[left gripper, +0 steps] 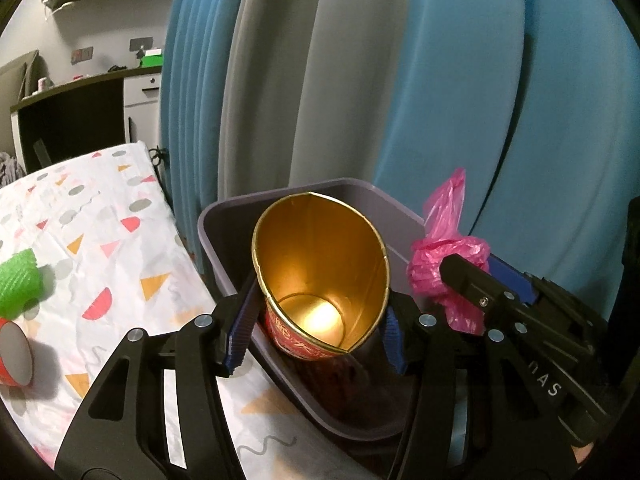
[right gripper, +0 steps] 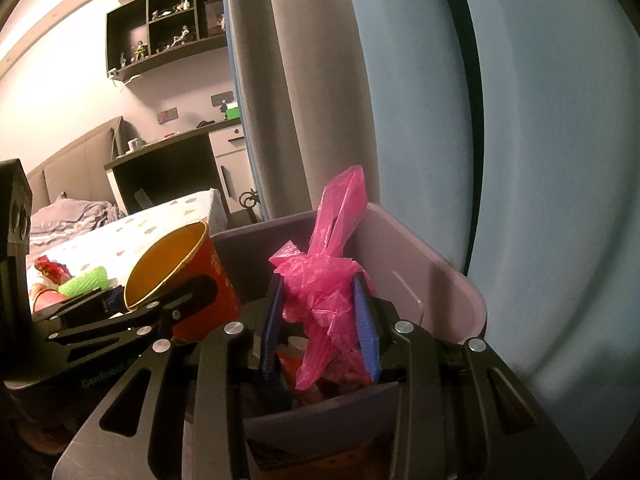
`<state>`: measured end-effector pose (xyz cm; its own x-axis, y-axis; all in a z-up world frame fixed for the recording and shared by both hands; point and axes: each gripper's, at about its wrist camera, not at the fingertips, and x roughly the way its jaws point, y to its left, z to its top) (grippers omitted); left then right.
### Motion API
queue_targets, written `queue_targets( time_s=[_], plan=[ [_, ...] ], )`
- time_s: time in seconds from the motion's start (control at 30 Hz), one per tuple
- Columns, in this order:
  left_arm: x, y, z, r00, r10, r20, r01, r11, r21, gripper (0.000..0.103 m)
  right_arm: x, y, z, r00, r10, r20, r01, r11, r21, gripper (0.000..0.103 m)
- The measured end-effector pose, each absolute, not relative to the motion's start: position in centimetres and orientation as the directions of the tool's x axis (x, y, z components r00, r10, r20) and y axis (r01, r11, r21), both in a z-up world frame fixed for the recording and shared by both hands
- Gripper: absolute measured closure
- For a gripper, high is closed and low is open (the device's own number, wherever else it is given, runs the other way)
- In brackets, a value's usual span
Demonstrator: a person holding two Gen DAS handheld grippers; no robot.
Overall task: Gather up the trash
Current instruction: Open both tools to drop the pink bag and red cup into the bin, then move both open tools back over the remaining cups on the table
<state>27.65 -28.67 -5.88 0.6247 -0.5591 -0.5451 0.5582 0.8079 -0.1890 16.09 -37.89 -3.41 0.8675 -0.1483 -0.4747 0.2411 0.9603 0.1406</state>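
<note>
My left gripper (left gripper: 320,308) is shut on a red paper cup (left gripper: 320,248) with a gold inside, its blue pads pressing both sides so the mouth is squeezed oval. The cup hangs over the near corner of a purple bin (left gripper: 208,232). Beside it, my right gripper (right gripper: 320,308) is shut on a crumpled pink plastic bag (right gripper: 320,276), held above the bin's (right gripper: 420,272) opening. The bag's tail sticks up past the fingertips. Some trash lies inside the bin beneath the bag. In the right wrist view the cup (right gripper: 208,276) and left gripper (right gripper: 132,308) show at the left.
A surface under a white cloth with coloured shapes (left gripper: 100,220) stretches left of the bin. On it lie a green ridged cup (left gripper: 18,280) and a red cup on its side (left gripper: 14,354). Blue and grey curtains (left gripper: 440,80) hang right behind the bin.
</note>
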Motion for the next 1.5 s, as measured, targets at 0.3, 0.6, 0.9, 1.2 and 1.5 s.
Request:
queue_targets(
  time_s=[0.3, 0.6, 0.9, 1.2, 1.5],
  plan=[
    [28.2, -27.8, -6.4, 0.627, -0.538, -0.563, 0.531, 0.824, -0.196, 0.025, 16.0, -38.7, -3.1, 0.873, -0.155, -0.463, 0.257, 0.952, 0.165, 0.057],
    [26.1, -25.1, -5.5, 0.705, -0.433, -0.562, 0.429, 0.891, -0.149, 0.018, 13.1, -38.2, -2.1, 0.896, -0.174, -0.408, 0.269, 0.945, 0.188, 0.031],
    [22.4, -18.6, -3.9, 0.806, -0.250, -0.536, 0.240, 0.967, -0.090, 0.013, 11.3, -35.5, -0.9, 0.910, -0.134, -0.392, 0.225, 0.954, 0.196, 0.016],
    [18.8, -8.4, -3.0, 0.855, -0.028, -0.518, -0.004, 0.998, -0.060, 0.012, 10.9, -28.4, -0.3, 0.917, -0.019, -0.398, 0.099, 0.978, 0.182, 0.015],
    [15.7, 1.8, -2.1, 0.858, 0.142, -0.494, -0.209, 0.974, -0.082, 0.012, 12.7, -19.7, -0.8, 0.895, 0.094, -0.436, -0.027, 0.987, 0.158, 0.015]
  ],
)
